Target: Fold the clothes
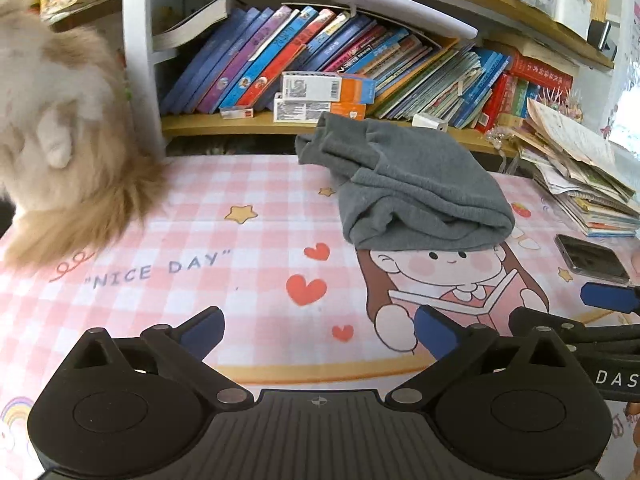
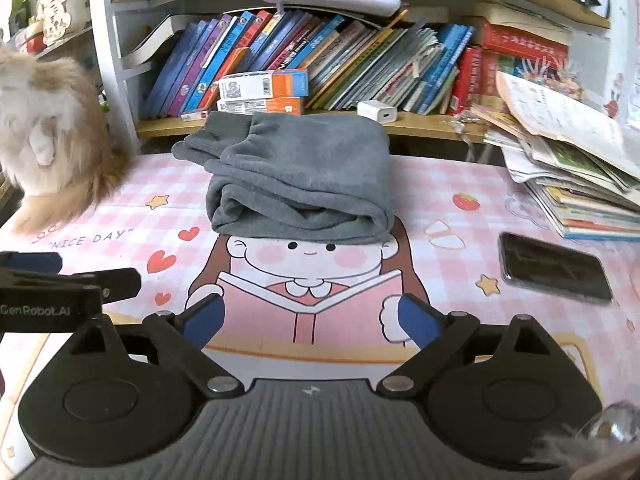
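Note:
A grey fleece garment (image 1: 416, 188) lies folded in a thick bundle on the pink checked table mat (image 1: 240, 240), toward the back near the bookshelf. It also shows in the right wrist view (image 2: 300, 184). My left gripper (image 1: 318, 330) is open and empty, held above the mat in front of the garment. My right gripper (image 2: 312, 318) is open and empty, also in front of the garment. Each gripper shows at the edge of the other's view.
A fluffy cream cat (image 1: 60, 140) sits at the left on the mat. A black phone (image 2: 554, 266) lies at the right. A messy pile of books and papers (image 2: 568, 168) sits at the far right. A bookshelf (image 2: 320, 64) stands behind.

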Motion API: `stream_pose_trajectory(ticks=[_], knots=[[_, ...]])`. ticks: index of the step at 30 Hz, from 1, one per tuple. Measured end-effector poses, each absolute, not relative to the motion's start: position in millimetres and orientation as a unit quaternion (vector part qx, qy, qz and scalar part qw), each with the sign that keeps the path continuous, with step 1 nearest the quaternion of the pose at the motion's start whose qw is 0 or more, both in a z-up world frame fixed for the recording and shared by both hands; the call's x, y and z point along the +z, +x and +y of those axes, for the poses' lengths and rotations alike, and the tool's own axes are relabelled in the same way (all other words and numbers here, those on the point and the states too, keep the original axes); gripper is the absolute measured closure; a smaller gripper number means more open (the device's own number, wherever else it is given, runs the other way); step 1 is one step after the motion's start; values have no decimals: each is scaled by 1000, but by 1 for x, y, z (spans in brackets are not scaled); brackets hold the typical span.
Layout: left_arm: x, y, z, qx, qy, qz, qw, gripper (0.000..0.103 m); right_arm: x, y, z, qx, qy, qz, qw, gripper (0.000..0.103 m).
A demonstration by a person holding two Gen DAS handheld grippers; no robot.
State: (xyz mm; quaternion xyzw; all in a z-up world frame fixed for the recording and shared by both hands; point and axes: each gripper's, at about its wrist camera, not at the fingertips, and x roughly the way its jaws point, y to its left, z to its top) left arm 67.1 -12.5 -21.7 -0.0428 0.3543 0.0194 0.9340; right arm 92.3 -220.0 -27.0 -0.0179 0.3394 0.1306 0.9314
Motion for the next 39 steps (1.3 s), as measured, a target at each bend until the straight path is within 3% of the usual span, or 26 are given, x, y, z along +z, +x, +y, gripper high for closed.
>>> stream_pose_trajectory(ticks=[18, 39], knots=[[-19, 56, -11, 25, -25, 350, 936, 1, -23, 71, -215, 103, -4, 329, 939, 2], [-23, 61, -15, 24, -21, 350, 936, 1, -27, 75, -216, 104, -11, 332, 937, 1]])
